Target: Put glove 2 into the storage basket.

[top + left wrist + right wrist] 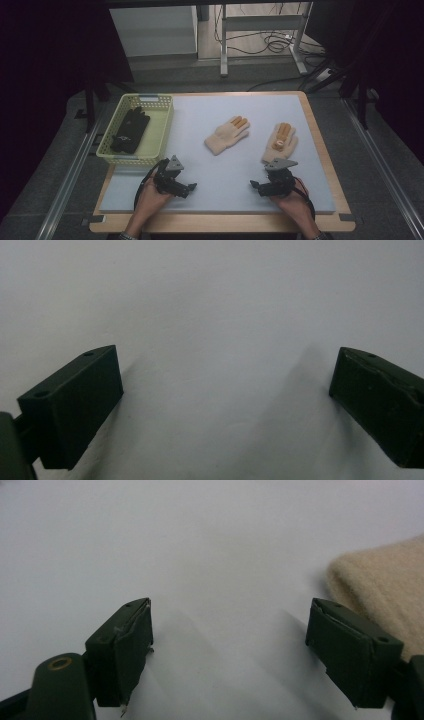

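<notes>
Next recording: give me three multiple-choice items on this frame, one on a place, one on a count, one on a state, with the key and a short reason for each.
1. Where does the black glove lie?
A. In the yellow-green basket
B. On the mat beside the right gripper
C. On the floor

2. How many cream gloves lie on the grey mat?
A. One
B. Two
C. Three

3. How do the jaws of the right gripper stand?
A. Shut on a glove
B. Shut on nothing
C. Open, with nothing between them

Key:
1 A: the high view shows it inside the basket at the table's left edge.
2 B: one cream glove lies mid-mat and another cream glove lies to its right.
3 C: the right gripper view shows bare mat between the spread jaws, the glove lying beside one of them.
</notes>
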A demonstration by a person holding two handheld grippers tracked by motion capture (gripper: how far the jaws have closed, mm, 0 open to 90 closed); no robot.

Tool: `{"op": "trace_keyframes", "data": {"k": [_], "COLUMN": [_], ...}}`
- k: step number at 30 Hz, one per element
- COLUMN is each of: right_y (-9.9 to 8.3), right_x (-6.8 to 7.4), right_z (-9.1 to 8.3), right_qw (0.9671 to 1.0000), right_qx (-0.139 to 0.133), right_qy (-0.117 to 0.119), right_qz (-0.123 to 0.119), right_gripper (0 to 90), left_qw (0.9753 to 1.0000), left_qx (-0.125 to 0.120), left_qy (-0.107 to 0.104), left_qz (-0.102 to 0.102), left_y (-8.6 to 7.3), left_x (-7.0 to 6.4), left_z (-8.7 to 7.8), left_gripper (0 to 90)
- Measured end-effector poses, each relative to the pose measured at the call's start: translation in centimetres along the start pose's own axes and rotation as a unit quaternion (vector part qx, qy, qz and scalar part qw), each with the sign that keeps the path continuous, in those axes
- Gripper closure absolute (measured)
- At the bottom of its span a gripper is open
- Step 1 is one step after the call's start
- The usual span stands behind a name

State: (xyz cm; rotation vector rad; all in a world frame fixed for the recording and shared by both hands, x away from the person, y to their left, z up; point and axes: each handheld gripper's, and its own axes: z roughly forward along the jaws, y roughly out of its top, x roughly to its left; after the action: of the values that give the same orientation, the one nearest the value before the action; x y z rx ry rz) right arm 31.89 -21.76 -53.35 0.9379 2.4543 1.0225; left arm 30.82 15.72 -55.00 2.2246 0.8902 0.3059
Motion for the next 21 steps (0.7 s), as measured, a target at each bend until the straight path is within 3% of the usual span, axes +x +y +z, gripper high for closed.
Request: {"op": "trace_keyframes", "data": {"k": [5,11,12,17,21], "right_y": [0.0,0.4,0.8,2.3,4.1], "right_x": [0.0,-0.3,-0.5,-0.7,-1.1], "right_z": [-0.1,-0.6,-0.6,-0.1,1.5], "right_qw": [1.0000,0.9998,0.9994,0.9991,0.9990], "right_qx": [0.000,0.003,-0.002,-0.014,-0.014], "right_qy": [0.001,0.004,0.011,0.011,0.019], "right_qz": [0.002,0.020,0.033,0.037,0.038], "right_gripper": [20.3,29.3,29.9,30.6,39.1], "left_qw": [1.0000,1.0000,1.0000,1.0000,1.0000], "left_qx": [-0.001,-0.002,-0.002,-0.002,-0.002], "left_qy": [0.002,0.002,0.002,0.002,0.002], "left_qz": [0.001,0.001,0.001,0.000,0.001], "left_y": [0.0,-0.1,-0.1,-0.1,-0.1], "left_x": [0.0,0.0,0.0,0.0,0.0], "left_z": [0.0,0.0,0.0,0.0,0.0], "left_gripper": [0.9,1.1,1.1,1.2,1.2]}}
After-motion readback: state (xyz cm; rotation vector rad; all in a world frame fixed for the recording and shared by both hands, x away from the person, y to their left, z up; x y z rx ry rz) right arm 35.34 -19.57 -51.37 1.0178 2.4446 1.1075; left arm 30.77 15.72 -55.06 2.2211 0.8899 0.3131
